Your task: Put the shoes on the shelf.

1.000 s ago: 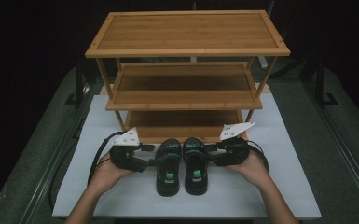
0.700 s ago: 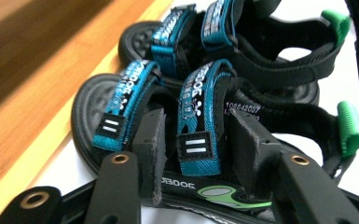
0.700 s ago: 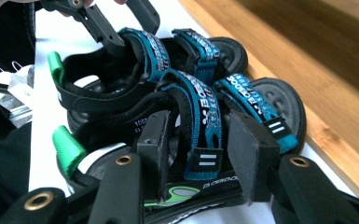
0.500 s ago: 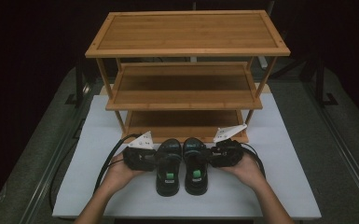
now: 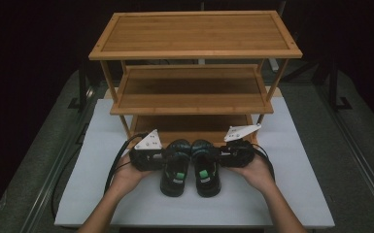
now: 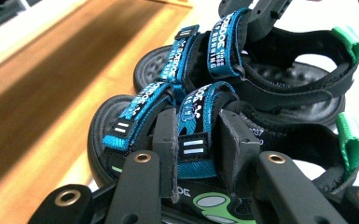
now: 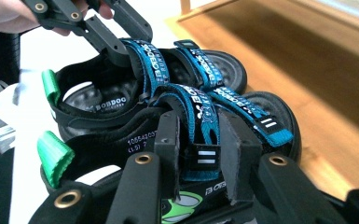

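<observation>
Sandals sit as a pair, side by side and touching, just in front of the bamboo rack [image 5: 194,53], toes toward its bottom shelf [image 5: 194,133] and green heel tabs toward me. I have the left gripper [image 5: 164,156] coming in from the outer side of the left sandal [image 5: 175,167], and in the left gripper view its jaws have just been closing and now pinch the blue strap [image 6: 193,135] over the instep, pads pressed against both sides of it. The right gripper [image 5: 213,155] mirrors that on the right sandal [image 5: 205,167]: its jaws have just been closing too, and in the right gripper view they clamp the matching strap [image 7: 200,135]. Each sandal's long axis runs straight at the rack, while my grippers lie across that axis, pointing inward at each other. So each hand is already on its nearer shoe, and the rack lies directly ahead of the toes. I judge the next move is a lift and a forward carry along that axis, keeping the soles level so the toes clear the shelf edge.
</observation>
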`<state>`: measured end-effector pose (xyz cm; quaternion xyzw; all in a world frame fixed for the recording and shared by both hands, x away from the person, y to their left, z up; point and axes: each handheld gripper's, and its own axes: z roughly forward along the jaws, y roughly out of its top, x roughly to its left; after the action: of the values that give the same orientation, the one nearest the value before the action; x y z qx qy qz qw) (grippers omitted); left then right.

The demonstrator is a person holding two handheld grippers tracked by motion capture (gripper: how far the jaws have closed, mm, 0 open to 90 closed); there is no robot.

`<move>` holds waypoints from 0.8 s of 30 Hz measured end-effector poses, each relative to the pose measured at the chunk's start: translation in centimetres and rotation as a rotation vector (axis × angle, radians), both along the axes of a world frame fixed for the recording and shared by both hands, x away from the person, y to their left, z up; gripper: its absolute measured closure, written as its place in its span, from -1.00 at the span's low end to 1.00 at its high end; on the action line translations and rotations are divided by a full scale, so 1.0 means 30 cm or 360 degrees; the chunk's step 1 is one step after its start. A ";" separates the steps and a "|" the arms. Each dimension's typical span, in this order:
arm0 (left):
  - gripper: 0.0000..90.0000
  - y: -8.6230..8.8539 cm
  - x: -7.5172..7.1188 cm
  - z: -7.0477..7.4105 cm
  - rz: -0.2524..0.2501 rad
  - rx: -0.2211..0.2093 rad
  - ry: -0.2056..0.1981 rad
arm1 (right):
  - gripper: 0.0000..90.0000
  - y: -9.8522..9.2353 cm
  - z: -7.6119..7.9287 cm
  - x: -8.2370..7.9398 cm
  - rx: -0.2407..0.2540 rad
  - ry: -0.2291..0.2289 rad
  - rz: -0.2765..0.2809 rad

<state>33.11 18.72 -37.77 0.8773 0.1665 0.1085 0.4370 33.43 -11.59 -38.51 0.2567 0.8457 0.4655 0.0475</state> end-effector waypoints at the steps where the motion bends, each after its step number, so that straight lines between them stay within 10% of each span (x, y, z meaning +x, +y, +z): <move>1: 0.56 0.000 0.008 0.004 0.0005 -0.0009 -0.0005 | 0.55 -0.001 0.003 0.008 -0.0001 -0.0008 -0.0015; 24: 0.56 -0.011 0.202 -0.056 0.0200 -0.0130 -0.0122 | 0.55 0.040 -0.020 0.185 0.0000 -0.0213 -0.0230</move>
<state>39.16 18.38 -39.45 0.8418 0.2087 0.1624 0.4706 38.98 -10.38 -39.10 0.2853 0.8199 0.4769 0.1374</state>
